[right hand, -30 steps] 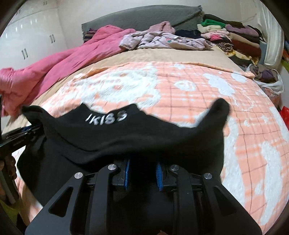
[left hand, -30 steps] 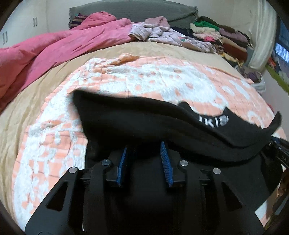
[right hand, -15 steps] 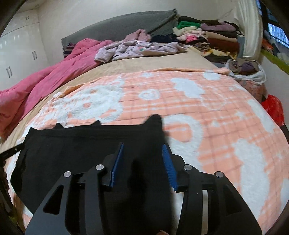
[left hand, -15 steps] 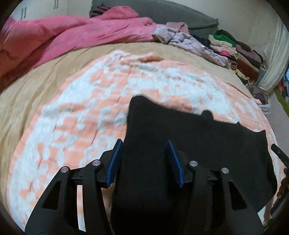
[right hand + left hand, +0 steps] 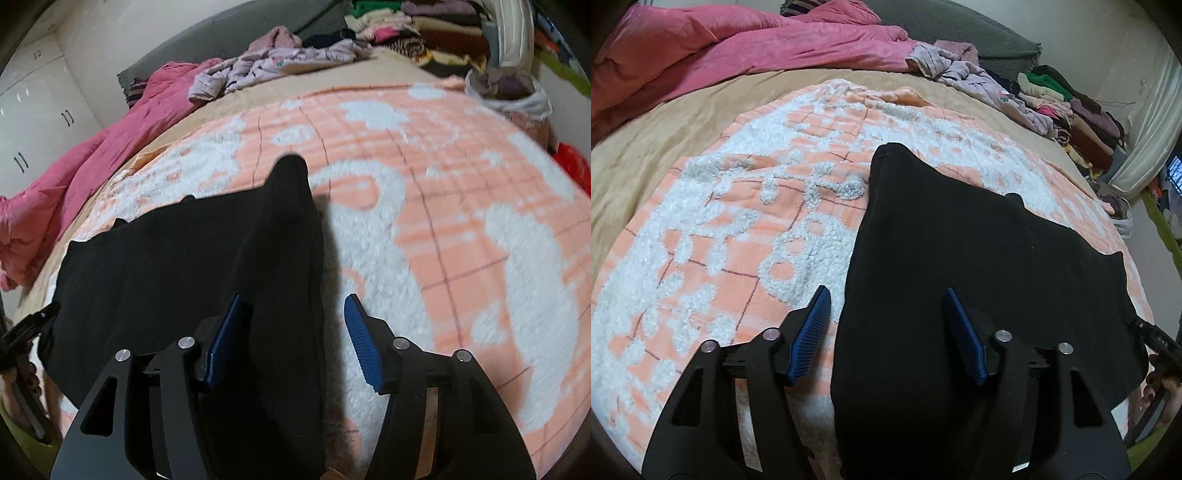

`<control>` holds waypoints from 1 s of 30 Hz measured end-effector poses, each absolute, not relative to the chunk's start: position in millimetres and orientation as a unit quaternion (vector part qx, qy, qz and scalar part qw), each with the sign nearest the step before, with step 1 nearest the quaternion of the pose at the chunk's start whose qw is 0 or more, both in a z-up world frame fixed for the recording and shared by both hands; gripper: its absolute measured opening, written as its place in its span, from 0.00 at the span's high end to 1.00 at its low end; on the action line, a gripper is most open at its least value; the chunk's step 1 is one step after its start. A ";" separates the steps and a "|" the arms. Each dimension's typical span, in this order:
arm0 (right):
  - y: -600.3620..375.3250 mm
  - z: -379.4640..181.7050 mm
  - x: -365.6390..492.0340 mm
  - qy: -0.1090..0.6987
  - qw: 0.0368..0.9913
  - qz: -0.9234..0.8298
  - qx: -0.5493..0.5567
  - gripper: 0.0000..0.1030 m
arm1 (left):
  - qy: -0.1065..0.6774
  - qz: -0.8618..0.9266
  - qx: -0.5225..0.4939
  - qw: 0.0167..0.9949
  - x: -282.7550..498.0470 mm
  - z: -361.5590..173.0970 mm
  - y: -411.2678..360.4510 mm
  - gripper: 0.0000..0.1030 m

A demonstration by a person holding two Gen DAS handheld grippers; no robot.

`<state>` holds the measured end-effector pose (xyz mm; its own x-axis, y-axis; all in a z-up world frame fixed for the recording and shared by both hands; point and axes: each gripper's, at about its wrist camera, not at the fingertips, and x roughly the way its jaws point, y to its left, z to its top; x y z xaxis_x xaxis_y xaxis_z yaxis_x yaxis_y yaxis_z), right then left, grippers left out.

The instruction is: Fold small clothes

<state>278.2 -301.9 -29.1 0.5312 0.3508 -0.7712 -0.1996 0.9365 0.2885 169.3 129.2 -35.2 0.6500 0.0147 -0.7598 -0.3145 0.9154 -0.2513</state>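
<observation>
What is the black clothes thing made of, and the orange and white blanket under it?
The black garment looks like soft matte knit, maybe cotton or fleece: no shine, and it drapes in limp folds. The fibre itself can't be told. The orange-and-white blanket looks like thick woven cloth with raised, fluffy white tufts, rather like chenille or towelling; the orange parts lie flatter, crossed by thin dark lines.

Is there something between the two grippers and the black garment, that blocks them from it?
Nothing visible does. The black garment lies flat on the blanket, and its edge runs between the open pads of the left gripper and right gripper.
</observation>
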 end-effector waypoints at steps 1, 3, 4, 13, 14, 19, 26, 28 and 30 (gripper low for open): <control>-302.4 -29.6 277.4 0.456 0.869 0.167 0.095 0.71 | 0.407 0.091 -0.183 0.890 169.9 -35.7 127.4 0.74; -304.1 -26.2 272.6 0.445 0.869 0.183 0.117 0.88 | 0.407 0.088 -0.178 0.891 171.1 -35.4 123.1 0.89; -304.0 -23.7 269.7 0.441 0.872 0.183 0.113 0.90 | 0.406 0.089 -0.168 0.894 170.8 -33.5 120.0 0.92; -314.9 -17.7 251.6 0.436 0.883 0.143 0.097 0.91 | 0.406 0.077 -0.149 0.898 161.5 -26.8 122.8 0.93; -311.6 -25.5 253.1 0.445 0.881 0.136 0.086 0.90 | 0.412 0.079 -0.152 0.895 164.0 -32.1 123.3 0.91; -313.9 -27.5 249.7 0.434 0.893 0.098 0.063 0.74 | 0.411 0.093 -0.138 0.896 161.4 -32.4 121.5 0.83; -310.2 -19.0 235.6 0.413 0.906 0.084 0.043 0.65 | 0.409 0.102 -0.128 0.898 153.1 -22.2 118.5 0.83; -306.9 -17.3 231.8 0.409 0.907 0.090 0.041 0.64 | 0.408 0.103 -0.127 0.898 151.3 -20.4 117.2 0.83; -305.6 -15.4 228.3 0.407 0.908 0.090 0.039 0.58 | 0.408 0.104 -0.127 0.898 151.3 -20.4 117.4 0.83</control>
<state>228.3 -305.6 -15.4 0.6522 0.1956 -0.7324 -0.1316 0.9807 0.1446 151.3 117.4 -20.4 0.6449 0.0831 -0.7597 -0.2908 0.9460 -0.1434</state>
